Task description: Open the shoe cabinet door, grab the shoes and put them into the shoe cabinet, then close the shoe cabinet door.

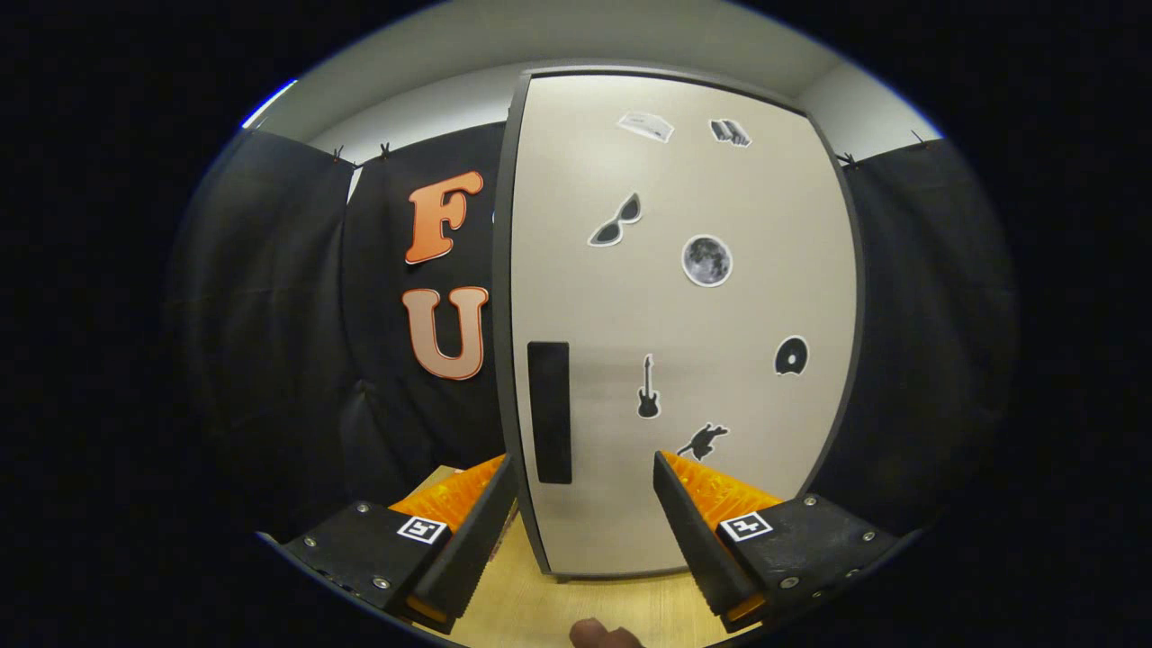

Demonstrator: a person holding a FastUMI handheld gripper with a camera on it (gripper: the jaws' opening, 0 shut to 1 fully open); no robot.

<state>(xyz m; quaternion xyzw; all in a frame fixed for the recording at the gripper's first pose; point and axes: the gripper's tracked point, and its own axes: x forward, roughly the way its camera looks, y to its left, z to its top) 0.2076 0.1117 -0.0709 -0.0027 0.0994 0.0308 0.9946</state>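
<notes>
here, gripper (585, 477) open before closed shoe cabinet door (684, 324).

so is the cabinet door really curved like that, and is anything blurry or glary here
In the gripper view the shoe cabinet door bows outward from fisheye distortion, strongest at its edges; its stickers and dark handle recess look sharp; lighting is soft, with only a faint sheen across the door's middle; the open gripper is crisp too.

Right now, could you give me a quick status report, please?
Gripper open, empty, facing the shoe cabinet door. Door shut, dark handle just ahead, between the fingers. Nothing between fingers and door.
</notes>
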